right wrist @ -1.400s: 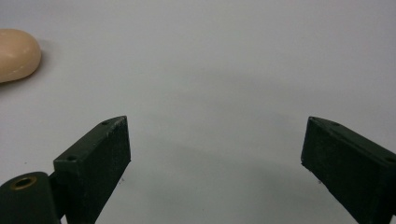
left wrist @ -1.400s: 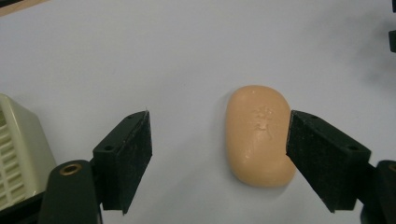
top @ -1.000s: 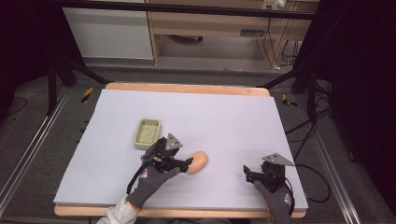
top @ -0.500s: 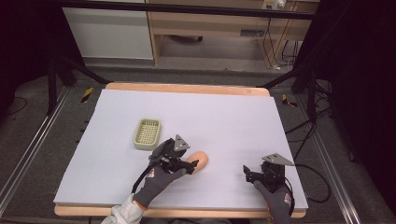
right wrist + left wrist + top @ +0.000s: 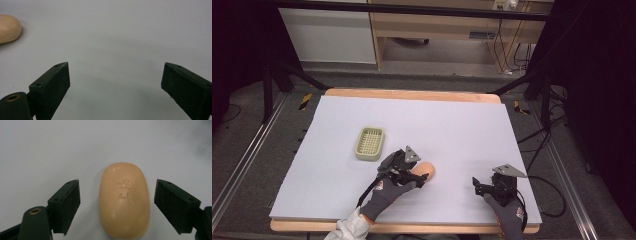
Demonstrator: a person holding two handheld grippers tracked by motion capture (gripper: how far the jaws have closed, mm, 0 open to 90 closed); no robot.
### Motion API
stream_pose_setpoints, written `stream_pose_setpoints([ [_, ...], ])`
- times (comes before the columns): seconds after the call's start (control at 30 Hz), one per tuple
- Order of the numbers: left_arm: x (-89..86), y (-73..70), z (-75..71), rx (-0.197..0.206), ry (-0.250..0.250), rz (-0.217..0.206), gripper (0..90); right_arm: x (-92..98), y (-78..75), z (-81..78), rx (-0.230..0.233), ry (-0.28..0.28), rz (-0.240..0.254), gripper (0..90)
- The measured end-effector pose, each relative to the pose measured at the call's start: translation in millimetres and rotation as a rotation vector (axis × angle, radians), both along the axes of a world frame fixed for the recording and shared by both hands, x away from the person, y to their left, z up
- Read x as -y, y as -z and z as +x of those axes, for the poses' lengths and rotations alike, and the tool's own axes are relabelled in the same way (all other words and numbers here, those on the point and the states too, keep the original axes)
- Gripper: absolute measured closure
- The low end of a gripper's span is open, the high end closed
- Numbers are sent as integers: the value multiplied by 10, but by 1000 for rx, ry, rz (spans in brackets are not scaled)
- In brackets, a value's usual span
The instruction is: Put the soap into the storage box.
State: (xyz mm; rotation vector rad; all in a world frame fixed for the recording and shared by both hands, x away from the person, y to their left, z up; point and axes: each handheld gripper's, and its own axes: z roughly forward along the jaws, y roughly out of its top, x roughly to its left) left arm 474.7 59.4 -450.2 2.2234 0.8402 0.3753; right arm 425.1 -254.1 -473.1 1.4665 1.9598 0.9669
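A peach-coloured oval bar of soap [image 5: 124, 199] with a stamped mark lies flat on the white table top. My left gripper [image 5: 117, 206] straddles it, jaws wide on either side, pads clear of the soap; the jaws have just been opening with the soap between them. From above, the left gripper [image 5: 404, 167] covers the near end of the soap [image 5: 426, 170]. My right gripper [image 5: 115, 87] stands open over bare table with nothing between its jaws, and the soap [image 5: 8, 28] lies off to its upper left. In the high view the right gripper [image 5: 492, 186] rests near the front right.
A pale green slotted soap dish [image 5: 370, 143] sits on the table, left of and behind the soap. The white table top [image 5: 452, 125] has a wooden rim; dark floor, metal rails and cables surround it.
My left hand has moved a little to the right and down over the soap. The right hand has kept still.
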Motion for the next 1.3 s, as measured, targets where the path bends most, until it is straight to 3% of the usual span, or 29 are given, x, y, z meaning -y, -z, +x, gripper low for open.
stream_pose_setpoints([
  [0.73, 113, 164, 29, -32, 13, 63, 208, 0, 3, 4, 0, 1, -5, 87],
  [1.3, 170, 234, 35, -47, 28, 80, 297, -1, -1, 1, -7, 4, 7, 87],
])
